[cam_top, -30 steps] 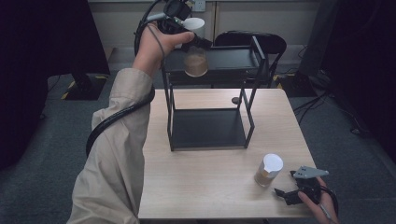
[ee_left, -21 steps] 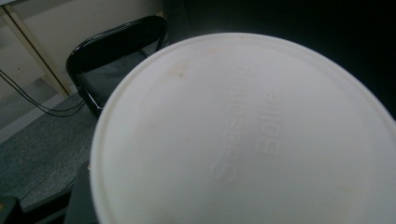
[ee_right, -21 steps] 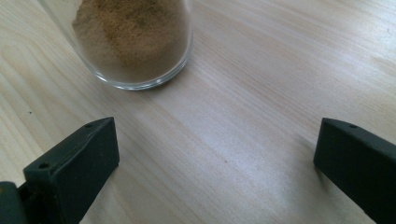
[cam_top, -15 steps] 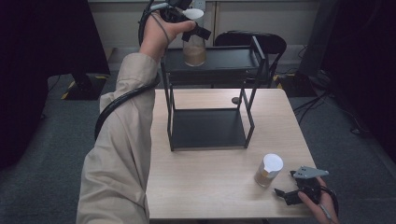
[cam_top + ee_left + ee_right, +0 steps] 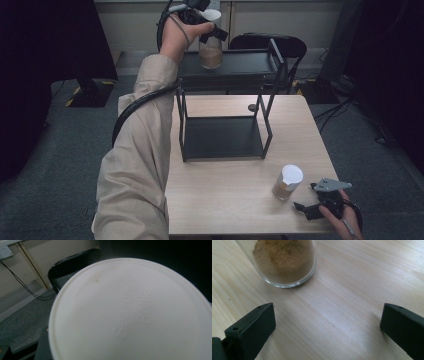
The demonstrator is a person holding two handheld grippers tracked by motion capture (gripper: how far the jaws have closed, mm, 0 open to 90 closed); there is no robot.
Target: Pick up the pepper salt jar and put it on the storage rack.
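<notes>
Two seasoning jars with white lids and brown powder are on site. One jar [image 5: 210, 47] is at the far side of the scene, at the top shelf [image 5: 240, 65] of a black metal rack [image 5: 222, 117]; the high view does not settle whether its base touches the shelf. The left claw [image 5: 212, 22] is clamped on this jar near its lid, with the person's left hand [image 5: 177, 35] and a beige sleeve [image 5: 140, 165] reaching from the near left edge across to the far end. In the left gripper view the jar's lid [image 5: 130, 310] sits right against the camera, embossed with lettering, and a black chair [image 5: 75, 262] stands behind it on the far side.

The second jar [image 5: 288, 182] stands upright on the wooden counter [image 5: 225, 195], near the right edge and in front of the rack. The right claw [image 5: 306, 209] rests just to the right of it at the near right corner, held by the person's right hand [image 5: 345, 222]. Its jaws stand wide apart with nothing between them. In the right gripper view the glass base of this jar [image 5: 284, 262] lies beyond the left jaw, apart from both jaws, with bare counter [image 5: 342, 315] between the jaws.

A small dark object [image 5: 252, 107] lies on the counter at the far side beside the rack; what it is cannot be told.
</notes>
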